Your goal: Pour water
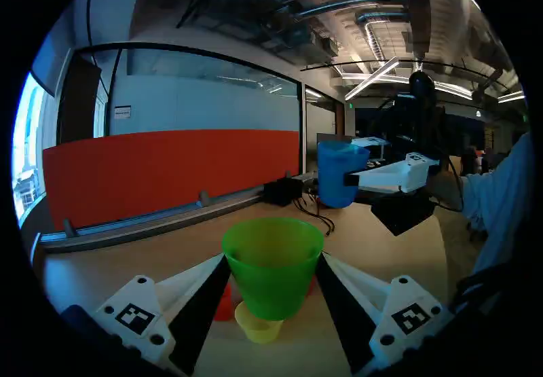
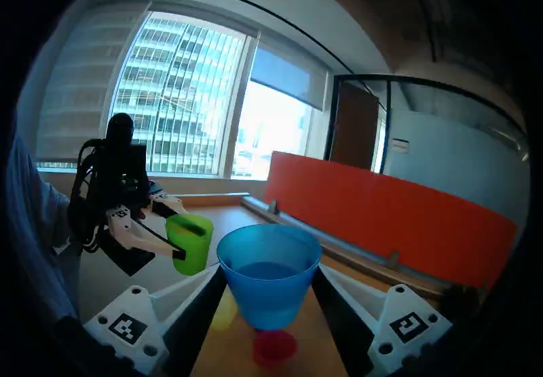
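Note:
My left gripper (image 1: pixel 271 275) is shut on a green cup (image 1: pixel 273 265), held upright above the wooden table (image 1: pixel 136 268). My right gripper (image 2: pixel 269 285) is shut on a blue cup (image 2: pixel 269 282) with water in it, also upright. In the left gripper view the blue cup (image 1: pixel 334 173) hangs farther off to the right in the other gripper (image 1: pixel 394 176). In the right gripper view the green cup (image 2: pixel 189 242) is at the left, in the other gripper (image 2: pixel 146 231), apart from the blue cup.
A small yellow cup (image 1: pixel 258 322) and a red object (image 1: pixel 224 303) stand on the table below the green cup. A small red cup (image 2: pixel 274 347) sits below the blue cup. An orange partition (image 1: pixel 170 166) runs behind the table. Black cables (image 1: pixel 312 210) lie near a black box.

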`<state>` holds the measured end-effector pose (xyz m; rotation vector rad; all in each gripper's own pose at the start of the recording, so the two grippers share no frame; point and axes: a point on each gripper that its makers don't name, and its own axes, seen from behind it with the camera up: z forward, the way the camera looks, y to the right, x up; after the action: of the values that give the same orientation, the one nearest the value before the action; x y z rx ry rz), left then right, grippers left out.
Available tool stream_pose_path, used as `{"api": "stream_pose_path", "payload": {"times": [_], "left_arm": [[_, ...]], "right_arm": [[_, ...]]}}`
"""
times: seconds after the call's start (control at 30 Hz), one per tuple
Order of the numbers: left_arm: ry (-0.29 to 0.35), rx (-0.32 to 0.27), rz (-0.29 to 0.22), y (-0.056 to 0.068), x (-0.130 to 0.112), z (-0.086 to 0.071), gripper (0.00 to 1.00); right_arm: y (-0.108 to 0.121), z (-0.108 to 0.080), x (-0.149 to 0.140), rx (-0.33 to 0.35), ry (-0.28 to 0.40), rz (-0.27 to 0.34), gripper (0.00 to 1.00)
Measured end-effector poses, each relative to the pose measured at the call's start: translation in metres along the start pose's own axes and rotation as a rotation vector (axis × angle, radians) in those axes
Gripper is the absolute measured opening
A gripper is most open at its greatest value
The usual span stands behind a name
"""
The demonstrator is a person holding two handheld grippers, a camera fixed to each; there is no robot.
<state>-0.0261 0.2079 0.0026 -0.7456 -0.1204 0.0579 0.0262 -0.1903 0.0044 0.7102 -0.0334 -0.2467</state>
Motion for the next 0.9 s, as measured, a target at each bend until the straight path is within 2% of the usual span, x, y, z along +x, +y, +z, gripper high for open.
{"api": "stream_pose_path", "payload": {"times": [0.43,0.9], "left_arm": [[0.005,-0.024,0.007,0.015,0.003,0.007,0.84],[0.002,-0.047,0.021,0.025,0.006,0.016,0.85]], "right_arm": [[0.005,0.012,0.041,0.018,0.044,-0.129,0.87],[0.017,0.023,0.077,-0.004,0.071,-0.312,0.87]]}}
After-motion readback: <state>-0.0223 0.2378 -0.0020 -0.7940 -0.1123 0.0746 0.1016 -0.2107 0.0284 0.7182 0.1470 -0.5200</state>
